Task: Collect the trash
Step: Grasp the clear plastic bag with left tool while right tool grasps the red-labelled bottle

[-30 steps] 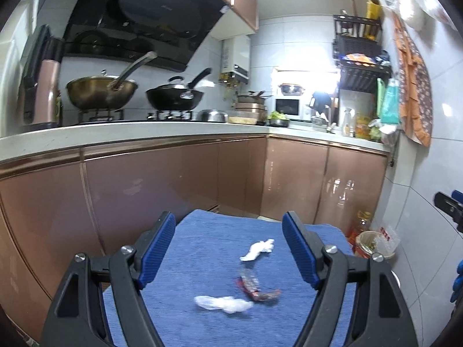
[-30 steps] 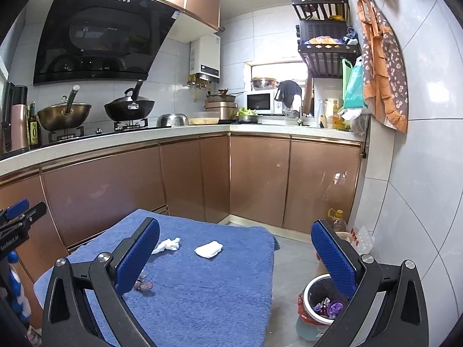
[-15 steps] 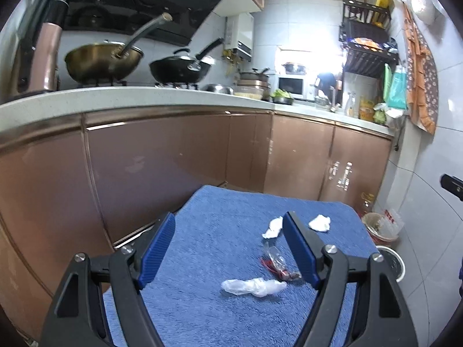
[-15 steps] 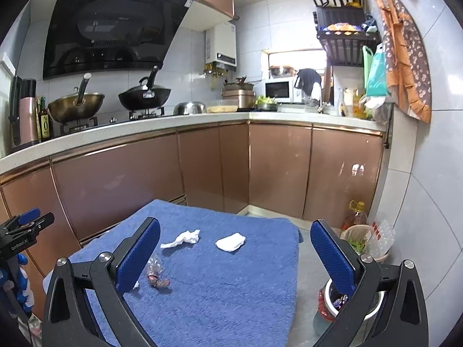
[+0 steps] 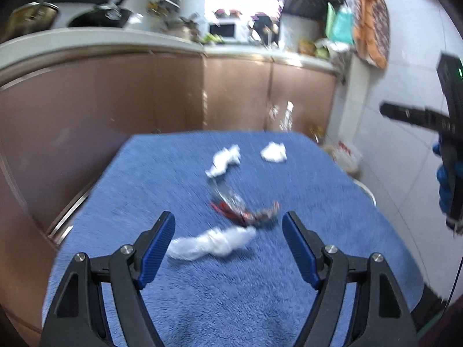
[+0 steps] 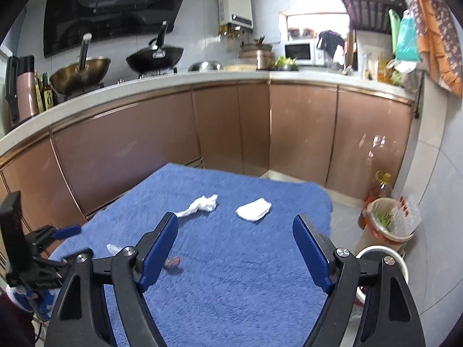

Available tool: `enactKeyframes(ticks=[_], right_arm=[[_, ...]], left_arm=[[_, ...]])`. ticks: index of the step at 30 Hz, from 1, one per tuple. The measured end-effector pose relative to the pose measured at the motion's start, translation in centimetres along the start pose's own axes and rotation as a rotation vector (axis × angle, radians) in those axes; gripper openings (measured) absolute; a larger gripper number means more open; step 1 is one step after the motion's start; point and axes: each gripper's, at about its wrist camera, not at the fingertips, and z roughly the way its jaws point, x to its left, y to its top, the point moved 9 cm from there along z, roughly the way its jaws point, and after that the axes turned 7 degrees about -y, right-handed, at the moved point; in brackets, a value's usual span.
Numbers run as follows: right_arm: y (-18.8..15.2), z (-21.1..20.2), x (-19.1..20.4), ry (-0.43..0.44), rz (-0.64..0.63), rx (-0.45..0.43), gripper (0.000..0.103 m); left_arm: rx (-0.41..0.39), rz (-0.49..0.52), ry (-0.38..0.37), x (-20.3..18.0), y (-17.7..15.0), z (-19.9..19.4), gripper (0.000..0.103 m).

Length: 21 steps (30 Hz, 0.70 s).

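The left gripper (image 5: 228, 231) hangs low over the blue towel (image 5: 231, 303) with its jaws spread wide and nothing between them. A crumpled clear plastic wrapper (image 5: 212, 243) lies just ahead of its left finger, reaching into the gap, and a shiny red-and-silver candy wrapper (image 5: 243, 209) sits just beyond the fingertips. Farther ahead are a twisted white tissue (image 5: 222, 160) and, to its right, a wadded white napkin (image 5: 273, 151).

The right gripper (image 6: 235, 241) is also wide apart and empty; the folded napkin (image 6: 253, 209) lies just past its fingertips and the twisted tissue (image 6: 199, 205) ahead of its left finger.

The towel is thick, fuzzy terry. Glossy copper cabinets (image 6: 231, 127) curve behind it, and a trash bin (image 6: 386, 219) stands on the floor off to the right.
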Motion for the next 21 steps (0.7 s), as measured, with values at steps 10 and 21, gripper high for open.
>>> enactKeyframes(ticks=[10, 21], right_arm=[[-2.9, 6.4, 4.1, 0.088, -0.076, 0.139, 0.079], [-7.2, 12.8, 10.7, 0.243, -0.149, 0.302, 0.058]], left_arm=[[0.158, 0.111, -0.076, 1.1, -2.7, 6.1, 0.076], [0.234, 0.0, -0.116, 4.4, -4.5, 9.6, 0.054]])
